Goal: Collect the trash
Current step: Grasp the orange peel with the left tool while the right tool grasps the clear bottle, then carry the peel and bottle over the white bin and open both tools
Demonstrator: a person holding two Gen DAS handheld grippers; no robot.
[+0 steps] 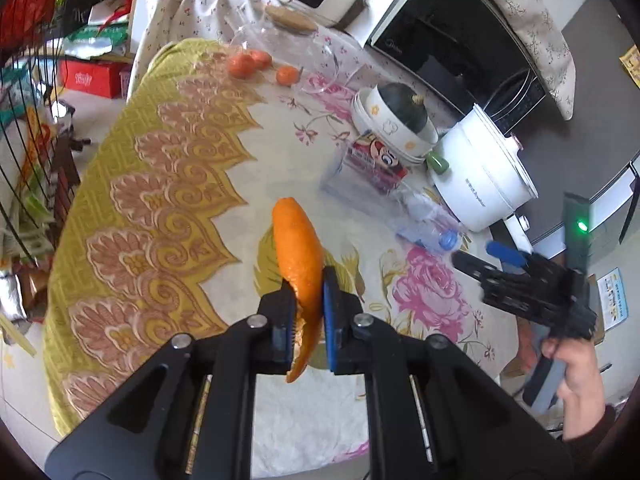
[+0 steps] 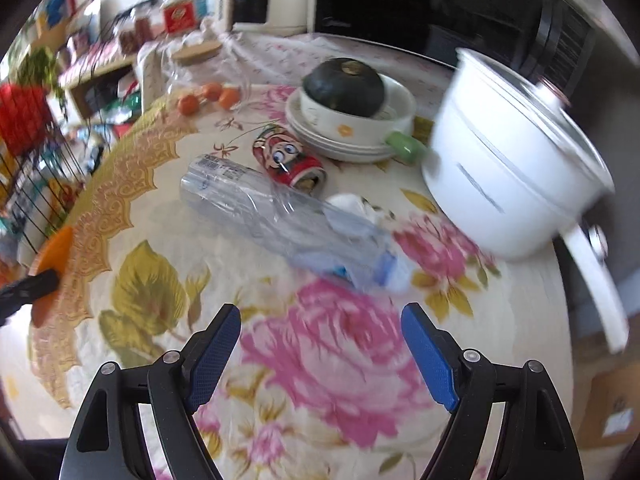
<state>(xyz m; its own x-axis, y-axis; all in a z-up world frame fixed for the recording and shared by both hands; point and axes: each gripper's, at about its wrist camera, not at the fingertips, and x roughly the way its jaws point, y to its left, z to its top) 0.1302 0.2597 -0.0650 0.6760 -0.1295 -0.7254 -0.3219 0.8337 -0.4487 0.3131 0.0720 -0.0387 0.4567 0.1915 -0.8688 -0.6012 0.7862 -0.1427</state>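
Left tool (image 1: pixel 308 304) grips one orange peel (image 1: pixel 298 248) — right tool (image 2: pixel 320 356) wide, empty; three tangerines (image 1: pixel 260 65).

table (image 2: pixel 132 360): floral cloth | on it: plastic bottle (image 2: pixel 280 216); can (image 2: pixel 288 160); pot (image 2: pixel 512 168); tangerines (image 1: pixel 256 64)

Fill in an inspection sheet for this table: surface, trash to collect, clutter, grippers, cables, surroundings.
Surface: floral tablecloth covers the table.
Job's things: orange peel lifted clear; crushed plastic bottle and red can lie on their sides, touching.
Clutter: white pot, squash in stacked bowls, three tangerines.
Grippers: left gripper shut on the peel; right gripper open, jaws empty, short of the bottle.
Cables: nothing seen.
Surroundings: microwave, crowded shelves.
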